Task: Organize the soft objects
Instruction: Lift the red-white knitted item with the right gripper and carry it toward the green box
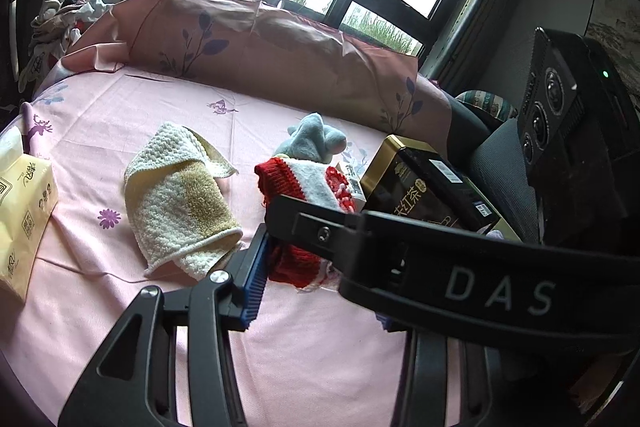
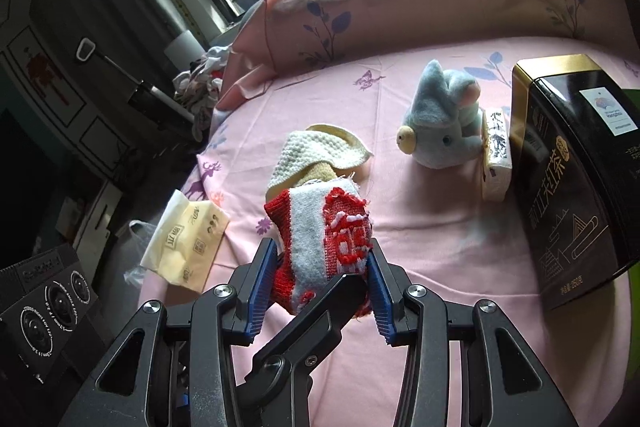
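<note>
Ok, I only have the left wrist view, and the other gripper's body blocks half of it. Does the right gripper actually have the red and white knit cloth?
Observer: Yes. In the right wrist view both blue pads of the right gripper press on the red and white knit cloth, one on each side.
Operator: And the grey plush toy? I only see its back.
Observer: Its face shows here: a yellow snout, pointing toward the cream towel.
Operator: Anything behind it?
Observer: A small tissue packet stands on edge between the toy and the black and gold tin.
</note>
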`<state>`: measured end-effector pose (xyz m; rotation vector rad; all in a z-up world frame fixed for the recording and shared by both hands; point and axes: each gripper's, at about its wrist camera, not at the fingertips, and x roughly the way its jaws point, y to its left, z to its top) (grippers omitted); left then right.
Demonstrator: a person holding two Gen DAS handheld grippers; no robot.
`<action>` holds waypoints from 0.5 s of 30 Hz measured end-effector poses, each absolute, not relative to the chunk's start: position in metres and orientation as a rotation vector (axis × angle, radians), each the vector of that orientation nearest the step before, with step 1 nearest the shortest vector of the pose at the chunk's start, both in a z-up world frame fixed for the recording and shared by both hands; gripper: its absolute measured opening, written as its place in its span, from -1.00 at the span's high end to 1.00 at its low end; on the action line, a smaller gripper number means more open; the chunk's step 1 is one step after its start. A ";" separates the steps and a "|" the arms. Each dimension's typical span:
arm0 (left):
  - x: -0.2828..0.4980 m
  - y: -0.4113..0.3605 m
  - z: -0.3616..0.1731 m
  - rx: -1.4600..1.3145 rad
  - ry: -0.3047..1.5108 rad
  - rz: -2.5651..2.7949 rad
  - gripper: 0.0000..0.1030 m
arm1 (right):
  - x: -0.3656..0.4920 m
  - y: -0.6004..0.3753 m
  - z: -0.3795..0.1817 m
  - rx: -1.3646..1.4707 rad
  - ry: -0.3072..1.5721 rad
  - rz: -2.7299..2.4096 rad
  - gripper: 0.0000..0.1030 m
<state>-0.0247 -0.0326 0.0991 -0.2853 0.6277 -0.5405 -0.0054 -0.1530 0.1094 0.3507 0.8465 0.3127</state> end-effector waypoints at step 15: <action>-0.039 -0.034 0.124 -0.278 0.475 -0.587 0.16 | -0.029 -0.152 0.141 0.303 0.740 0.294 0.09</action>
